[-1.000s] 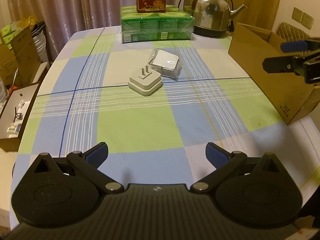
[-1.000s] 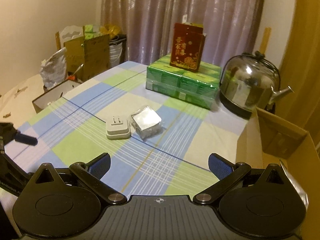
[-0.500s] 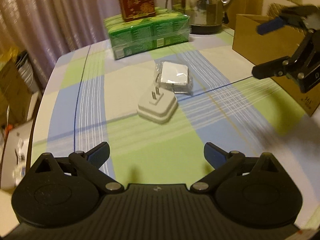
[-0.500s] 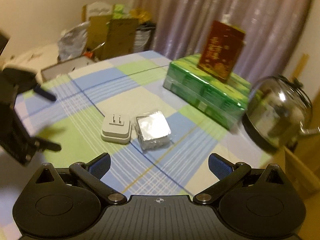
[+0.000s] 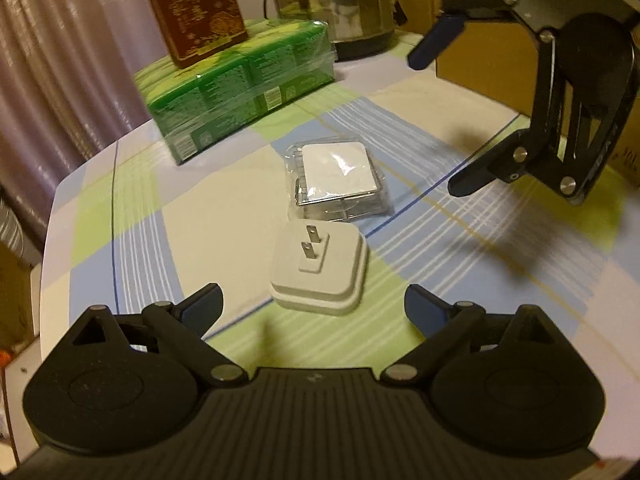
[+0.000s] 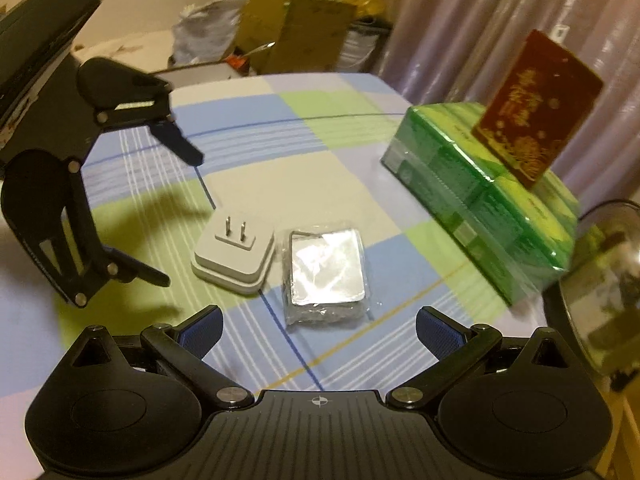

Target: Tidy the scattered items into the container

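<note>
A white plug adapter lies prongs-up on the checked tablecloth, just ahead of my open, empty left gripper. Touching its far side is a square item in clear plastic wrap. In the right wrist view the adapter and the wrapped item lie just ahead of my open, empty right gripper. The right gripper shows at the upper right of the left wrist view, the left gripper at the left of the right wrist view. The cardboard box stands behind the right gripper.
A green shrink-wrapped pack with a red box on top stands at the back of the table. A steel kettle stands beside it. Cardboard boxes and bags sit on the floor beyond the table's far edge.
Both grippers have moved in towards the adapter and the wrapped item, which now lie close ahead of each. Both stay open. The two items have not moved.
</note>
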The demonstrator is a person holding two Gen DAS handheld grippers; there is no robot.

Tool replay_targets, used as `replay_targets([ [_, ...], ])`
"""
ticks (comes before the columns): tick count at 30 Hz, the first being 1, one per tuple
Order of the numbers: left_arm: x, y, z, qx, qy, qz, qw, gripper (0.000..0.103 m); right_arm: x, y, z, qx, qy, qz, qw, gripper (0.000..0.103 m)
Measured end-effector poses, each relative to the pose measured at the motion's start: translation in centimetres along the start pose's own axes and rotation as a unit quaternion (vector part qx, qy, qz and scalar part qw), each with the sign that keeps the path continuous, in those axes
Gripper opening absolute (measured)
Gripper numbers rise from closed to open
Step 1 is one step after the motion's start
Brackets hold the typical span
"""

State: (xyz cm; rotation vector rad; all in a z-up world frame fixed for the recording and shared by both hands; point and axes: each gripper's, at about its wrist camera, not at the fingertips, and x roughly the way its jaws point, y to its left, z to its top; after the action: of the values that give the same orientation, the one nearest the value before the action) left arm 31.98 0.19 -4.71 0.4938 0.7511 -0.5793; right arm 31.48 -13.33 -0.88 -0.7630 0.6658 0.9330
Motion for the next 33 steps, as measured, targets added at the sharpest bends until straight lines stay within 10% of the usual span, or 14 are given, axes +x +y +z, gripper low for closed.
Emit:
replay_targets([
  [14, 4.2, 1.4, 2.3, 0.034, 0.016, -0.047, 0.9982, 0.088, 4.6, -1.8, 0.6, -0.053, 0.031, 0.035, 0.997, 0.089],
  [26, 5.4, 2.2, 1.4, 0.013, 0.027, -0.063, 0.9975, 0.061, 7.2, -2.1, 1.4, -0.05, 0.033, 0.055, 0.997, 0.088],
  [33, 4.5, 2.9, 0.5, 0.017, 0.027, -0.067, 0.9972, 0.061, 7.8, -2.3, 1.9, -0.05, 0.042, 0.054, 0.996, 0.067],
])
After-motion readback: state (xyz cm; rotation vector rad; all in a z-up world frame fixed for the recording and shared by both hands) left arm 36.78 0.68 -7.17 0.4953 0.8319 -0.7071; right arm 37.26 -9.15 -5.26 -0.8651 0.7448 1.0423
